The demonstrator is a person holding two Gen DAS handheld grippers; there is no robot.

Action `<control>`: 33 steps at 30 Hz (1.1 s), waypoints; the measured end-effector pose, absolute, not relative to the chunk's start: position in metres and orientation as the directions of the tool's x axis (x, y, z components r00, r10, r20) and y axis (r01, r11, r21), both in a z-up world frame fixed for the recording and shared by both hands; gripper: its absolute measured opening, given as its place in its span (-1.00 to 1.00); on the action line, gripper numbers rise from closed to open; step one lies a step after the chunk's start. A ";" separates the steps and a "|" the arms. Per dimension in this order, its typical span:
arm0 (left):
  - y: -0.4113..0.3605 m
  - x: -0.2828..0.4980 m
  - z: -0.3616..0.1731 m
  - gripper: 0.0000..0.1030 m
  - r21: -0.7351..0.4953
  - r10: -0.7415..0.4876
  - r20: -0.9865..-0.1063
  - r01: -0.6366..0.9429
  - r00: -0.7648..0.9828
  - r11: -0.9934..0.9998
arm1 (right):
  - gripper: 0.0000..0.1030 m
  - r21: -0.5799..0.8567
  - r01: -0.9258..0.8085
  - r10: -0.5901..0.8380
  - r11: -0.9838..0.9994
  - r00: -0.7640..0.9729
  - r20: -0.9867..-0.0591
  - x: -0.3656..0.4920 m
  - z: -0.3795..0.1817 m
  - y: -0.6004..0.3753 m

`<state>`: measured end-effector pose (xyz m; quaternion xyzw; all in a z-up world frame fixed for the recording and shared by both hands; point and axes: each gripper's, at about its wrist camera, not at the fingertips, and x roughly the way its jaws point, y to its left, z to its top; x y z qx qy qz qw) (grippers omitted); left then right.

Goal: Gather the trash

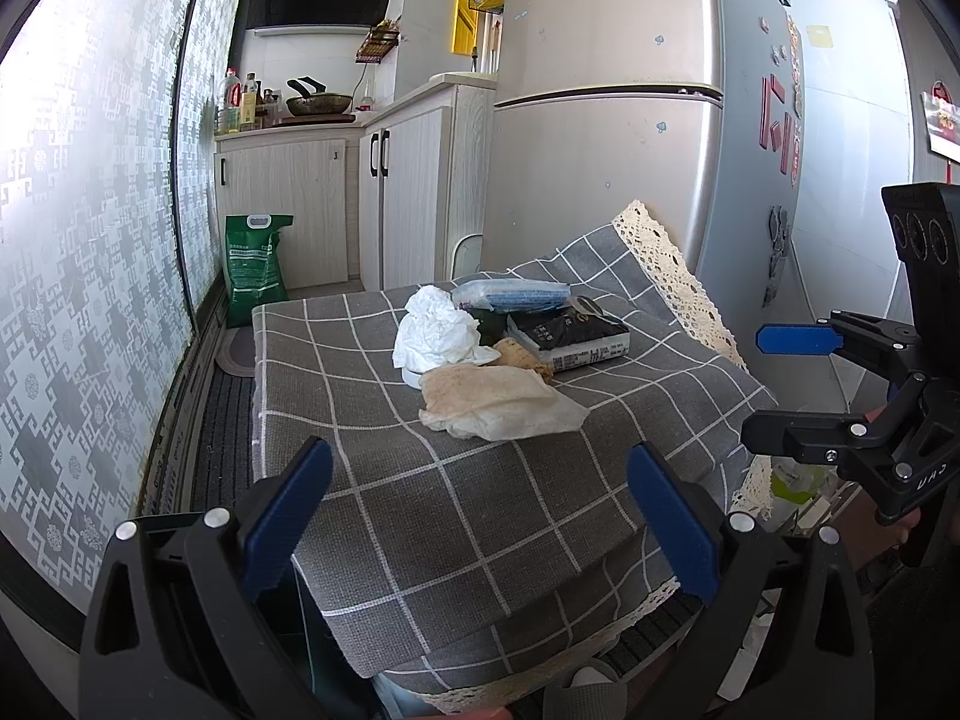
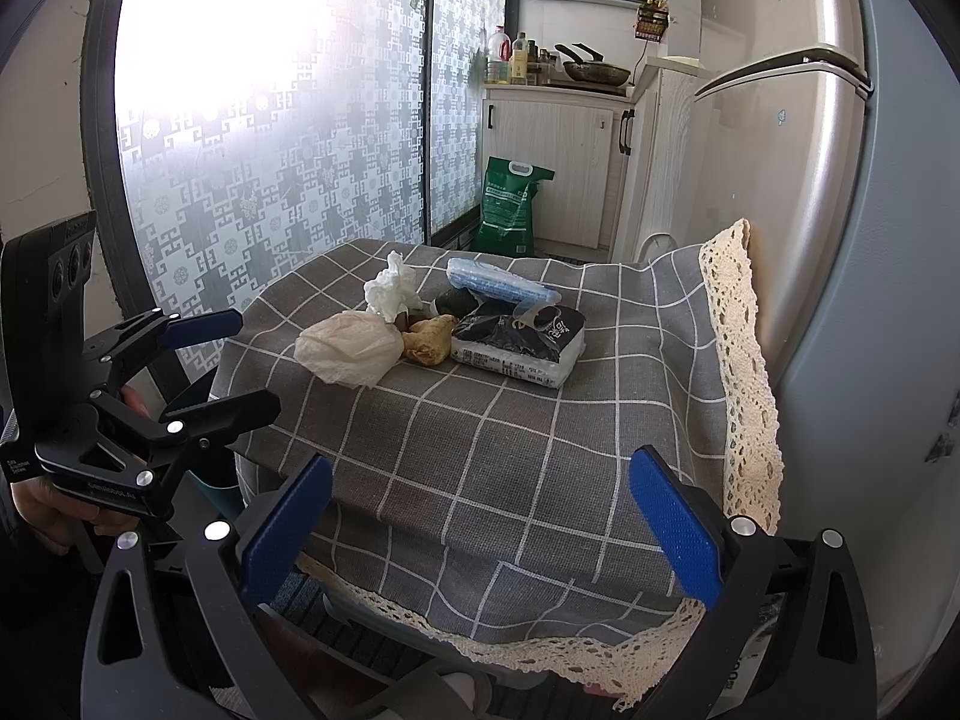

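Observation:
A pile of trash lies on the grey checked tablecloth (image 1: 468, 498) (image 2: 510, 456). It holds a crumpled white tissue (image 1: 438, 330) (image 2: 390, 291), a beige crumpled plastic bag (image 1: 498, 402) (image 2: 351, 351), a brown scrap (image 1: 528, 357) (image 2: 429, 339), a black and white packet (image 1: 570, 336) (image 2: 522, 342) and a blue and clear wrapper (image 1: 513, 295) (image 2: 498, 285). My left gripper (image 1: 480, 522) is open and empty, short of the pile; it also shows in the right wrist view (image 2: 231, 363). My right gripper (image 2: 480, 522) is open and empty, near the table's front edge; it also shows in the left wrist view (image 1: 768, 390).
A silver fridge (image 1: 606, 120) (image 2: 810, 150) stands right behind the table. White kitchen cabinets (image 1: 336, 204) with a pan and bottles on top are at the back. A green bag (image 1: 255, 267) (image 2: 510, 210) stands on the floor. A patterned glass door (image 1: 90, 240) runs along the left.

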<state>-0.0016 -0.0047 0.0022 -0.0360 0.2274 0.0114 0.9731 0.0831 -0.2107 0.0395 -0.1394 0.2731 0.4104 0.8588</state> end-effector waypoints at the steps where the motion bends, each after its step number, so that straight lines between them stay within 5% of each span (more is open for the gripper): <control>1: -0.004 -0.002 0.002 0.94 -0.065 0.006 -0.443 -0.039 0.897 0.997 | 0.94 -0.016 -0.781 0.628 0.624 0.514 -0.583 0.083 0.039 -0.210; 33: -0.001 -0.003 0.008 0.94 -0.076 -0.047 -0.418 0.017 0.907 0.997 | 0.94 -0.003 -0.783 0.635 0.622 0.506 -0.583 0.083 0.041 -0.216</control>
